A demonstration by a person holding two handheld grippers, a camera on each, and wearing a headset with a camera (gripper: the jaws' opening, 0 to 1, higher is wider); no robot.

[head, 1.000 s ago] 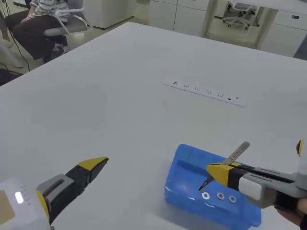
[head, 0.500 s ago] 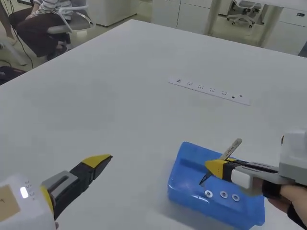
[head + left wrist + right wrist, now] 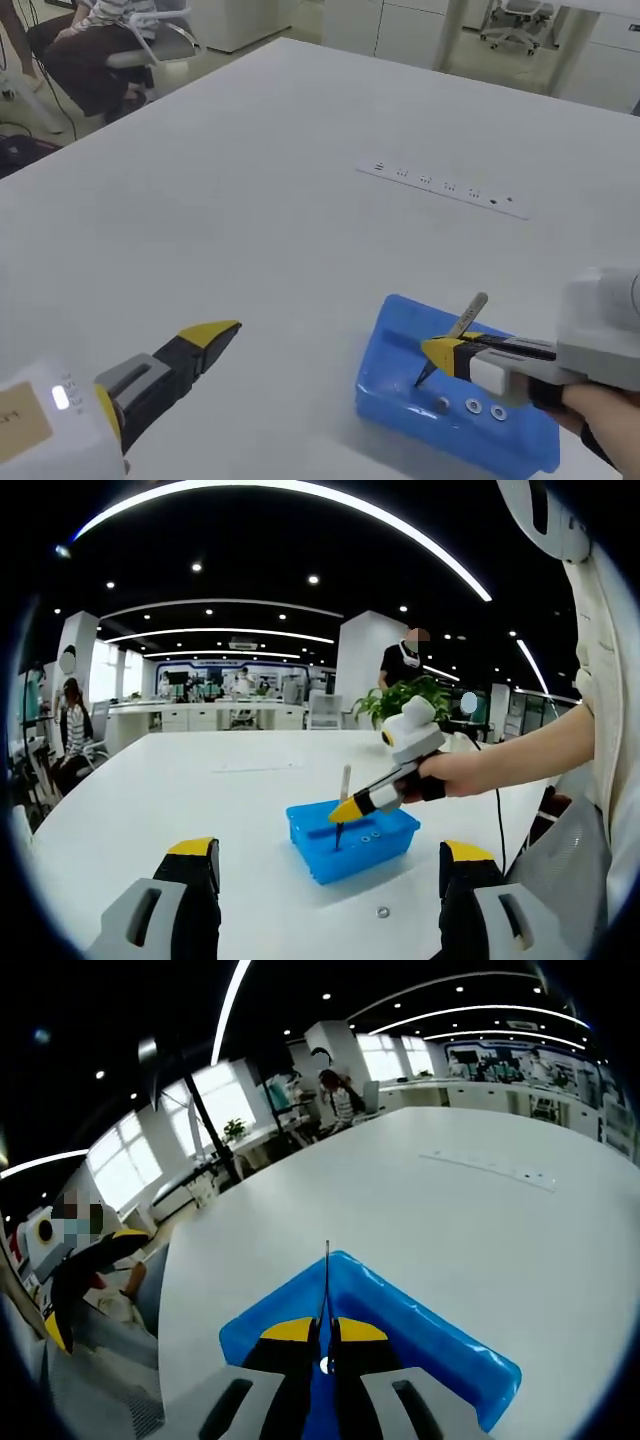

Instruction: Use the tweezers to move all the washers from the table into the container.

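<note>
A blue container [image 3: 520, 445] lies on the white table, with three washers [image 3: 472, 406] in a row inside it. My right gripper [image 3: 438, 352] is shut on metal tweezers [image 3: 468, 312], whose tip points down into the container. In the right gripper view the tweezers [image 3: 326, 1275] rise between the shut jaws over the container [image 3: 420, 1335]. My left gripper [image 3: 208, 338] hovers open to the container's left. In the left gripper view its gripper [image 3: 330, 852] has jaws wide apart, facing the container [image 3: 318, 852]. One washer [image 3: 382, 912] lies on the table in front of it.
A flush socket strip [image 3: 440, 185] runs across the table beyond the container. A person sits on a chair [image 3: 150, 45] past the table's far left edge. Other people stand in the room behind the bench [image 3: 405, 660]. White tabletop [image 3: 250, 200] spreads to the left and beyond.
The head camera has shifted a little. The tweezers in my right gripper stand slightly more upright over the container. The left gripper has kept its place.
</note>
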